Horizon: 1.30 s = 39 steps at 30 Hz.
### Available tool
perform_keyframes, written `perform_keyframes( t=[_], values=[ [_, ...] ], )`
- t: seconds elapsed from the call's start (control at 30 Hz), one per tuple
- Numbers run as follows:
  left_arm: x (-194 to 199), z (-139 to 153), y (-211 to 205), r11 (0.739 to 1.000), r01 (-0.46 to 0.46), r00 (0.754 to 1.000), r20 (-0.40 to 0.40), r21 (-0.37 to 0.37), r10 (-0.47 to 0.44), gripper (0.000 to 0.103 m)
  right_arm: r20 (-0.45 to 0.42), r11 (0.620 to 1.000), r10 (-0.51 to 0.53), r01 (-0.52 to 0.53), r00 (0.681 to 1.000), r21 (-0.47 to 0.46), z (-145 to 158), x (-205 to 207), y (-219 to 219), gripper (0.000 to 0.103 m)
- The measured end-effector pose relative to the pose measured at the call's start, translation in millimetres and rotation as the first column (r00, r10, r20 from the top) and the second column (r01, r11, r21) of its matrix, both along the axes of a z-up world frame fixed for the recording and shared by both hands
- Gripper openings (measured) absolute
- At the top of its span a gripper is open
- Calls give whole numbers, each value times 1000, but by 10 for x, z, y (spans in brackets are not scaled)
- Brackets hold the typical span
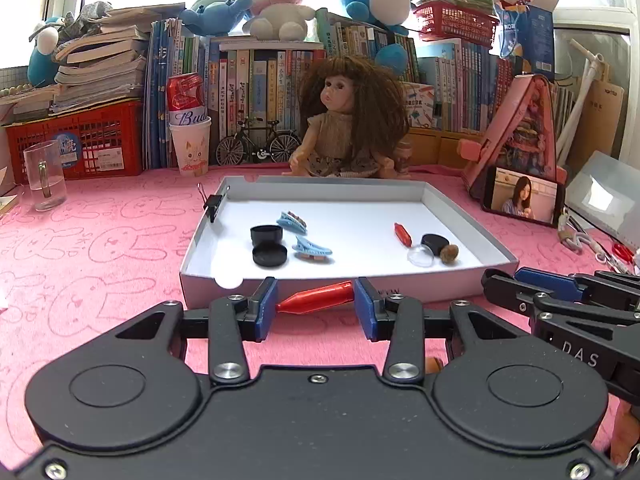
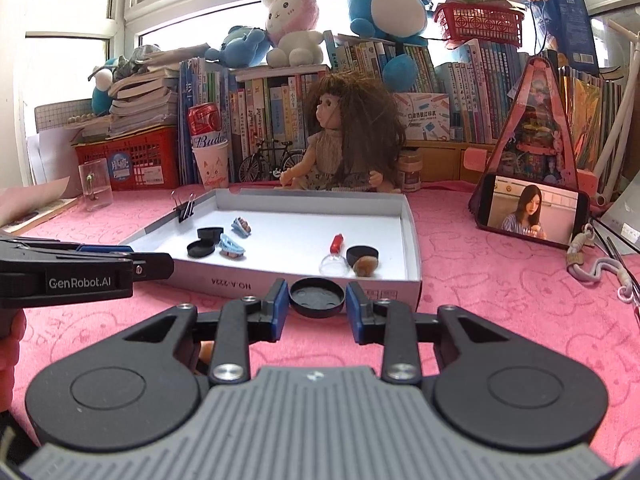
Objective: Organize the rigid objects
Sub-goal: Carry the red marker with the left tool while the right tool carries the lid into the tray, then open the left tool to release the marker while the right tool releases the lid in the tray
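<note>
A pink table cloth with bunny shapes [image 1: 100,272] covers the table. On it sits a wide, flat white cardboard box [image 1: 460,216], open at the top, in front of a brown-haired doll [image 1: 348,120].

The left gripper [image 1: 316,300] is closed partway, and its blue pads squeeze a red plastic cone-shaped piece [image 1: 316,298] from both ends. The piece lies sideways between the pads, just outside the near wall of the box. The right gripper [image 2: 317,298] is also closed partway. It squeezes a round black plastic lid [image 2: 317,297] from both sides, in front of the near wall of the box, close to its right corner.

Inside the box lie two more black round caps [image 1: 269,245] near the left wall, two light blue hair clips [image 1: 304,236] just beside them, a small red piece [image 1: 403,234] and a clear dome [image 1: 421,257] toward the near right corner.
</note>
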<state>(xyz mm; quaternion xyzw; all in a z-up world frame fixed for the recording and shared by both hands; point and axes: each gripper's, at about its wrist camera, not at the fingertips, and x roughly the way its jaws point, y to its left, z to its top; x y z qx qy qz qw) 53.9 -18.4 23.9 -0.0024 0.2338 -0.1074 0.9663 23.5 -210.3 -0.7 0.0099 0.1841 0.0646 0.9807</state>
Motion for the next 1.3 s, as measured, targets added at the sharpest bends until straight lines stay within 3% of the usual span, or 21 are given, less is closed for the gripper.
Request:
perform_keyframes(
  t=[0.43,0.97,1.3],
  values=[
    [394,138,52,999,-8,1000,4,-44,8,39,-2,998,-26,26,1000,52,121,331,-78,37],
    [877,51,57,997,-17,1000,-10,-72,16,39,-38,995,-59,62,997,75,102,745,-105,37],
    [1476,164,193,994,-46,999,-32,-98,43,39,-94,991,-61,72,994,116,159,1262,-235,37]
  ],
)
